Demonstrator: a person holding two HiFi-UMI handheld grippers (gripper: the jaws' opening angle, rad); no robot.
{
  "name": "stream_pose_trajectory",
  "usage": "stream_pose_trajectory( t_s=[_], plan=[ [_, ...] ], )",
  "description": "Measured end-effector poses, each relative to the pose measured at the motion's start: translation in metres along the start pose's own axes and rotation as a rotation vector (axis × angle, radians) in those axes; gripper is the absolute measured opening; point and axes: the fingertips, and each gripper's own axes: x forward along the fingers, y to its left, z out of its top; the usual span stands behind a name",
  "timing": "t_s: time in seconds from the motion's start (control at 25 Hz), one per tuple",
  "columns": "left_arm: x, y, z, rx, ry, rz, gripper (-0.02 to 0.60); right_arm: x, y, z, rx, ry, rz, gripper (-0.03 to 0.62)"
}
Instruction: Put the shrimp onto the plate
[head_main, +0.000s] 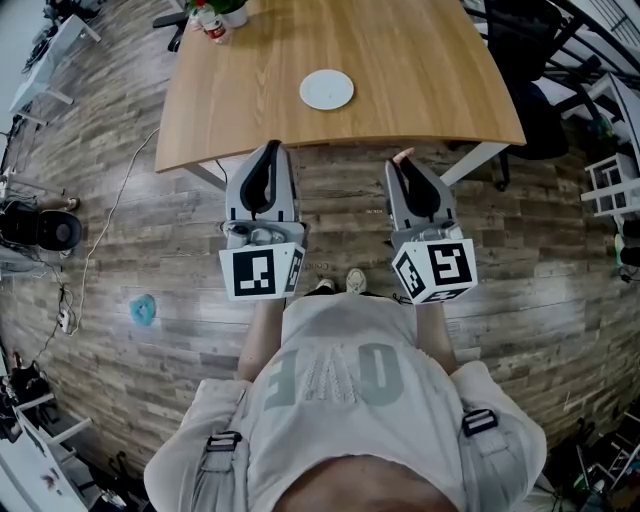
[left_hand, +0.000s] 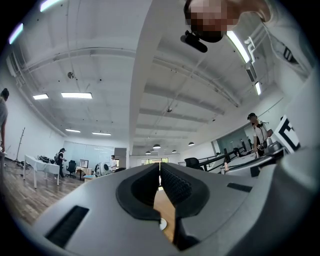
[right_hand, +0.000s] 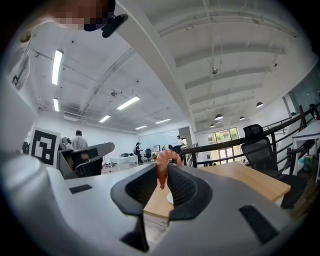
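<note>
A white round plate lies near the middle of the wooden table, and shows small past the jaws as the plate and plate. My right gripper is shut on an orange-pink shrimp, whose curled body sticks out above the jaw tips; the shrimp pokes from the tips short of the table's near edge. My left gripper is shut with nothing in it, level with the right one. Both are held over the floor, in front of the table.
A potted plant and a red-labelled can stand at the table's far left corner. Black office chairs sit to the right. A blue object lies on the wood floor at left. People and desks stand in the far background.
</note>
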Motion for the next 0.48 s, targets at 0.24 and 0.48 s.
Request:
stream_pose_trajectory(
  t_s=[0.24,0.48],
  plan=[
    [0.015,-0.004,-0.002,0.004,-0.009,0.038,0.011,0.008,-0.021,-0.010,0.007,0.019,0.033,0.066],
    [0.035,0.007,-0.010,-0.001,-0.012,0.057,0.011,0.022,-0.033,-0.014,0.004,0.032,0.037,0.066]
  ],
)
